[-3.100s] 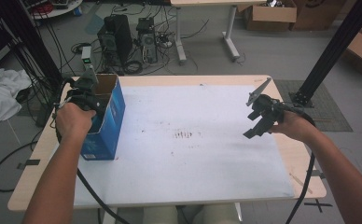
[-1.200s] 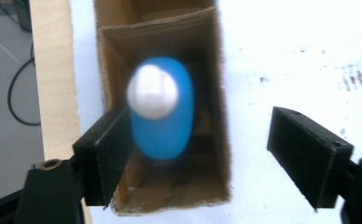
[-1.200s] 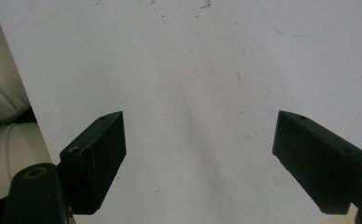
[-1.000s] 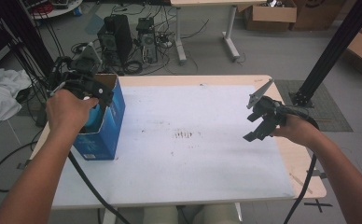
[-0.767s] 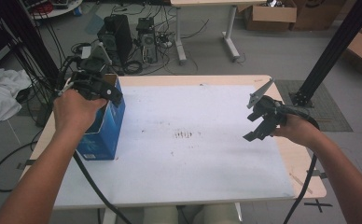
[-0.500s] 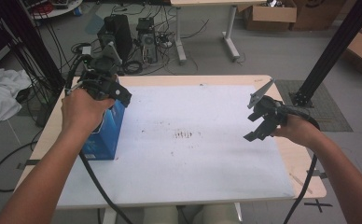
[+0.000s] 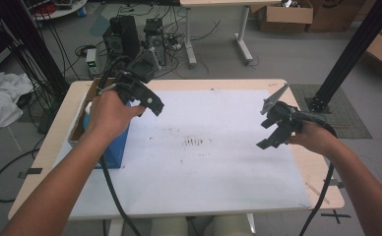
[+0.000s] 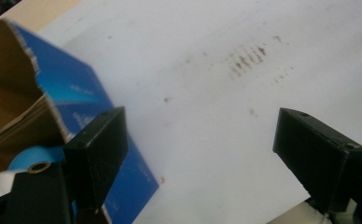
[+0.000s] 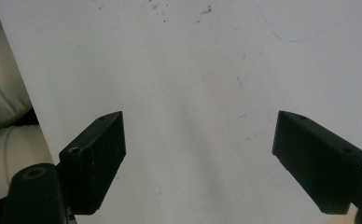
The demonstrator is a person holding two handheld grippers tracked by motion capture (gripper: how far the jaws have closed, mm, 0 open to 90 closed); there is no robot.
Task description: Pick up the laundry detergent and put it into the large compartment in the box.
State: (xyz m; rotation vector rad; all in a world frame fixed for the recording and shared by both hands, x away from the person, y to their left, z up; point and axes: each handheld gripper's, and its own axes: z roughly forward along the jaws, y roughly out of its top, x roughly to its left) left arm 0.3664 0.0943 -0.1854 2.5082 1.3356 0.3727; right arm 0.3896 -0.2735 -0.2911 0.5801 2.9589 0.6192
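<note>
An open blue cardboard box (image 7: pixel 111 147) stands at the table's left edge; a light-blue thing (image 7: pixel 86 117) lies inside it. My left gripper (image 7: pixel 147 98) hangs over the box's right side and the edge of the white sheet (image 7: pixel 218 177). Its jaws have just been opening and stand wide apart with nothing between them. In the left gripper view, the left gripper (image 8: pixel 200 154) looks down on the blue box (image 8: pixel 90 107) and the sheet (image 8: pixel 207 93). My right gripper (image 7: pixel 267 133) hovers over the sheet's right side. The right gripper (image 9: pixel 200 158) is open, with bare sheet (image 9: pixel 193 70) below.
Brown smudges (image 7: pixel 196 142) mark the middle of the sheet. Beyond the table's far edge stand computer towers (image 7: pixel 125 34) among cables. A white cloth (image 7: pixel 2 101) lies on the floor at left. A black post (image 7: pixel 349 54) rises at the right.
My left hand has carried its gripper from above the box to the right, toward the white sheet. The right gripper has kept still.
</note>
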